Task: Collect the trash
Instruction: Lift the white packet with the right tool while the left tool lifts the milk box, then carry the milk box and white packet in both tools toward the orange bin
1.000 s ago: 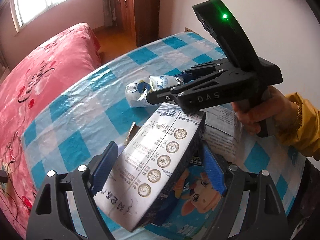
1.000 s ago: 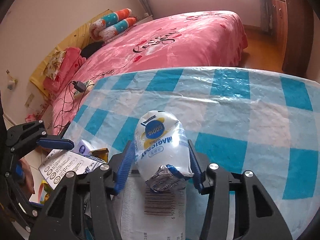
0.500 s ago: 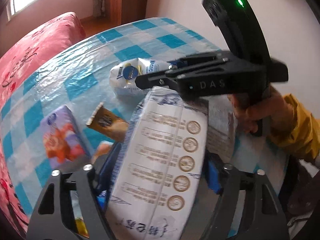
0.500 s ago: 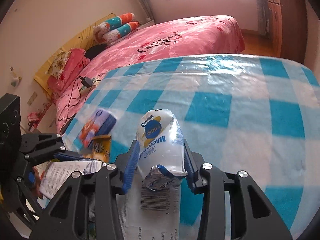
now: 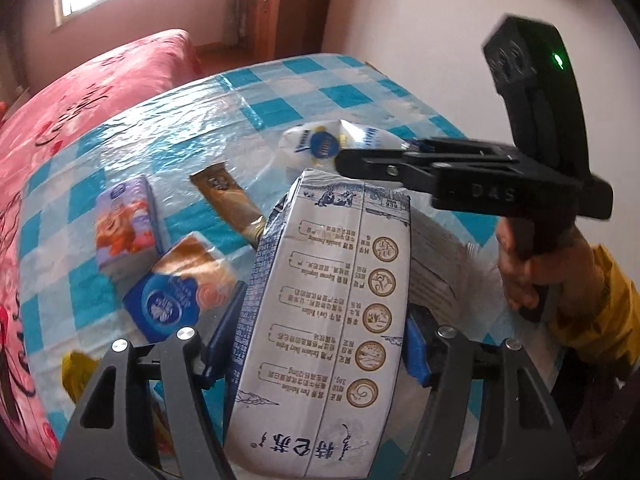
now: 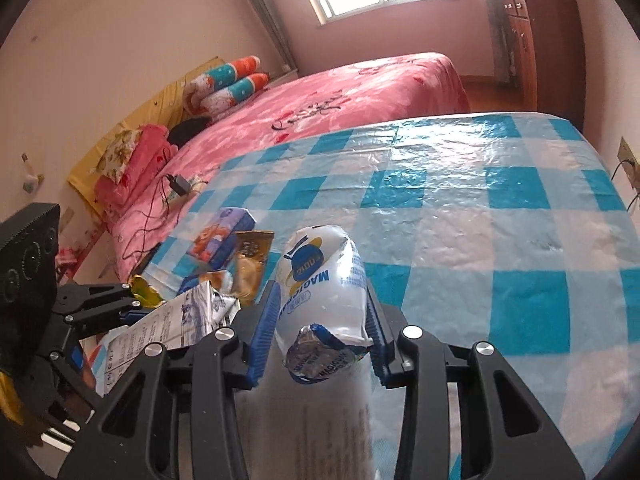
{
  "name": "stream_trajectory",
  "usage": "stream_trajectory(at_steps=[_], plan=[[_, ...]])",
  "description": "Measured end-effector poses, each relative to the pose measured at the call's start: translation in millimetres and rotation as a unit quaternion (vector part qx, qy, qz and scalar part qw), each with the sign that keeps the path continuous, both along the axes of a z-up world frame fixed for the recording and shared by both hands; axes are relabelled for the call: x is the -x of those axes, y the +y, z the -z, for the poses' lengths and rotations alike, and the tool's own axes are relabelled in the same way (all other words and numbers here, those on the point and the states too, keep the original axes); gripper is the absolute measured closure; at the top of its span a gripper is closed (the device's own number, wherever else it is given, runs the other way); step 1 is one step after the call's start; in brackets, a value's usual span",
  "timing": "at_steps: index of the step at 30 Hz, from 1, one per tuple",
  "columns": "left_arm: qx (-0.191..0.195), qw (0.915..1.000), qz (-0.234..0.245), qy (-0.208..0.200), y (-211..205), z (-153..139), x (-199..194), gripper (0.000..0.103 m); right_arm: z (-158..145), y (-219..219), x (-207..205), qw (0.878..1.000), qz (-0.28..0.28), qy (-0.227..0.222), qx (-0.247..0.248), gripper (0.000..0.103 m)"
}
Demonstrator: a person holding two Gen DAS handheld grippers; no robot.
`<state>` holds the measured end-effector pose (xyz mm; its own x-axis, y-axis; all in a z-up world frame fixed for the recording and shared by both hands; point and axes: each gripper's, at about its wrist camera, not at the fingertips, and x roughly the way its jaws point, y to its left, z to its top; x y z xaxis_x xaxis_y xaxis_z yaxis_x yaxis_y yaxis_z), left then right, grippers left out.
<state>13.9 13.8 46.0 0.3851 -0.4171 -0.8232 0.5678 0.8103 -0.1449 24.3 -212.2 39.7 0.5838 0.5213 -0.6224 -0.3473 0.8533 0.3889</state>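
Left hand-held gripper (image 5: 316, 344) is squeezing the milk carton (image 5: 320, 320); its jaws are closing w/ the carton between the blue pads. Right hand-held gripper (image 6: 320, 332) is clamped on a white puffy wrapper (image 6: 324, 292), pads pressing both sides. Both things look lifted off the worktop (image 6: 480, 208), tho the view is bent so not 100% sure. More trash sits near the worktop's left edge: tissue pack (image 5: 124, 228), blue pack (image 5: 180, 292), brown sachet (image 5: 228, 200). To do it well: hold the carton firm, don't crush it, keep both hands apart.
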Motion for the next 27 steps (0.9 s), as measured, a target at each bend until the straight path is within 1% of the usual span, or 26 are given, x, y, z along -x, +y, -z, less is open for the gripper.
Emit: stream_trajectory(at_steps=[4, 5, 7, 13, 16, 19, 22, 25, 26, 27], plan=[[0.018, 0.9993, -0.032, -0.008, 12.8, -6.5, 12.2, 0.035, -6.2, -4.4, 17.4, 1.0, 0.008, -0.005, -0.017, 0.062], [0.022, 0.9989, -0.039, -0.009, 15.4, -7.6, 15.3, 0.035, -7.5, -5.0, 22.2, 1.0, 0.009, -0.006, -0.02, 0.064], [0.032, 0.998, -0.053, -0.012, 20.7, -10.4, 22.9, 0.035, -9.1, -4.3, 28.5, 1.0, 0.01, -0.003, -0.025, 0.078], [0.061, 0.9928, -0.102, -0.016, 42.7, -11.9, 44.0, 0.035, -5.4, 3.8, 48.9, 1.0, 0.003, 0.008, -0.018, 0.078], [0.066, 0.9907, -0.117, -0.02, 51.9, -11.1, 56.6, 0.035, -2.1, 10.8, 62.9, 1.0, -0.009, 0.013, -0.006, 0.078], [0.078, 0.9876, -0.135, -0.013, 63.6, -5.9, 69.3, 0.035, 2.6, 15.5, 74.4, 0.999, -0.02, 0.025, -0.006, 0.078], [0.084, 0.9844, -0.155, -0.008, 74.9, 0.7, 80.5, 0.035, 5.6, 20.5, 87.7, 1.0, -0.017, 0.019, 0.013, 0.077], [0.089, 0.9815, -0.169, -0.003, 84.4, 7.3, 92.2, 0.035, 5.1, 22.3, 91.1, 1.0, -0.015, 0.013, 0.017, 0.076], [0.091, 0.9805, -0.174, -0.004, 87.3, 8.8, 96.5, 0.035, 5.0, 22.5, 90.3, 1.0, -0.014, 0.014, 0.015, 0.07], [0.091, 0.9799, -0.177, -0.004, 89.3, 9.4, 99.4, 0.035, 5.3, 22.9, 89.4, 1.0, -0.011, 0.014, 0.012, 0.067]])
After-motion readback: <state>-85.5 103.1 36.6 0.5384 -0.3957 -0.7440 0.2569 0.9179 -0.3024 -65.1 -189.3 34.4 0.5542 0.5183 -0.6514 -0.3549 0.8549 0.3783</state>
